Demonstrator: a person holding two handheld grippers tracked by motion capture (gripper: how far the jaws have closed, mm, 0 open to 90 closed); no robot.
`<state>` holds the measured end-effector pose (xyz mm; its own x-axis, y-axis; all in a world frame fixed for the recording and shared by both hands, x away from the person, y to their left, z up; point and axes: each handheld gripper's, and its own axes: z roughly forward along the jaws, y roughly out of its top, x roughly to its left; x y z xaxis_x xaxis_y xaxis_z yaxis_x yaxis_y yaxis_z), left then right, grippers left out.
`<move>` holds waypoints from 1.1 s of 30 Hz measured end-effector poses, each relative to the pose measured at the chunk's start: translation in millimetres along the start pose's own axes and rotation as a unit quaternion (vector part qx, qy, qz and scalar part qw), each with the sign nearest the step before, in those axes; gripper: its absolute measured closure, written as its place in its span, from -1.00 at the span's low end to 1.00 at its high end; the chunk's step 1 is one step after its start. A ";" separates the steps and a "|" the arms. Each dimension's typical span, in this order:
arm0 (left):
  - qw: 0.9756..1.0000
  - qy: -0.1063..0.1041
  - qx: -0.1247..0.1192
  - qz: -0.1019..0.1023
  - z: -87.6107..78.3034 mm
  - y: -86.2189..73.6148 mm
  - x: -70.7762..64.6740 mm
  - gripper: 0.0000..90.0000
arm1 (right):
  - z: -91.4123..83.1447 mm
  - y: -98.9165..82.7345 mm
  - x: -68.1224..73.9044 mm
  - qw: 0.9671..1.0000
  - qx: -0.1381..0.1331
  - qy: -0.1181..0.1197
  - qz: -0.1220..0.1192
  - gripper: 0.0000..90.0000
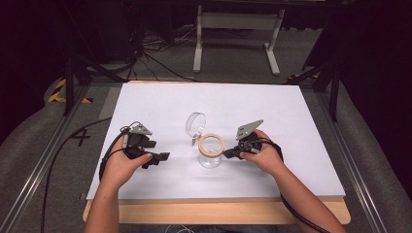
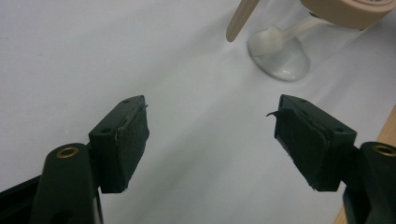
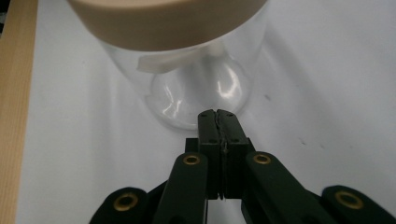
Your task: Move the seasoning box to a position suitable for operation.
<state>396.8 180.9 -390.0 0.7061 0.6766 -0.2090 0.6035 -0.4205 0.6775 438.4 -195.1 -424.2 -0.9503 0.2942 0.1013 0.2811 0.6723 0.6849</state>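
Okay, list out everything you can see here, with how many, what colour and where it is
Glass jar: one, clear with a tan rim, upright near the table's middle, between the two grippers.
Hinged lid: one, clear, swung open behind the jar's left side.
Table: one, white top with a wooden front edge.
White frame: one, on the grey floor beyond the table.
Cables: several, black, on the floor at back left.
Left gripper: one, black, left of the jar, jaws apart, empty.
Right gripper: one, black, jaws closed, tips at the jar's right side.
Hands: two, the left hand and the right hand, one on each gripper.
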 end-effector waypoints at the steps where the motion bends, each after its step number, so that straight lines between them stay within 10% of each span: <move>1: 1.000 -0.001 0.000 -0.001 0.9 1.1 0.0 -0.41 | 0.9 0.3 2.5 1.000 0.002 0.001 -0.003 0.99; 16: 1.000 -0.017 -0.015 0.006 7.9 10.2 1.9 -0.08 | 10.2 12.0 35.5 0.999 0.001 0.021 -0.041 1.00; 25: 1.000 -0.010 -0.015 -0.005 0.5 3.9 4.0 0.02 | -1.5 6.1 8.2 0.998 -0.040 -0.048 0.010 1.00; 33: 1.000 -0.005 -0.016 -0.010 -1.7 1.2 6.7 0.01 | 3.6 8.7 5.1 0.998 -0.045 -0.046 0.013 1.00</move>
<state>401.6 185.9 -389.4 0.6979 0.6782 -0.2301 0.6054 -0.3870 0.6955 436.5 -185.3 -420.3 -0.9250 0.3759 0.0561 0.2892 0.6004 0.7456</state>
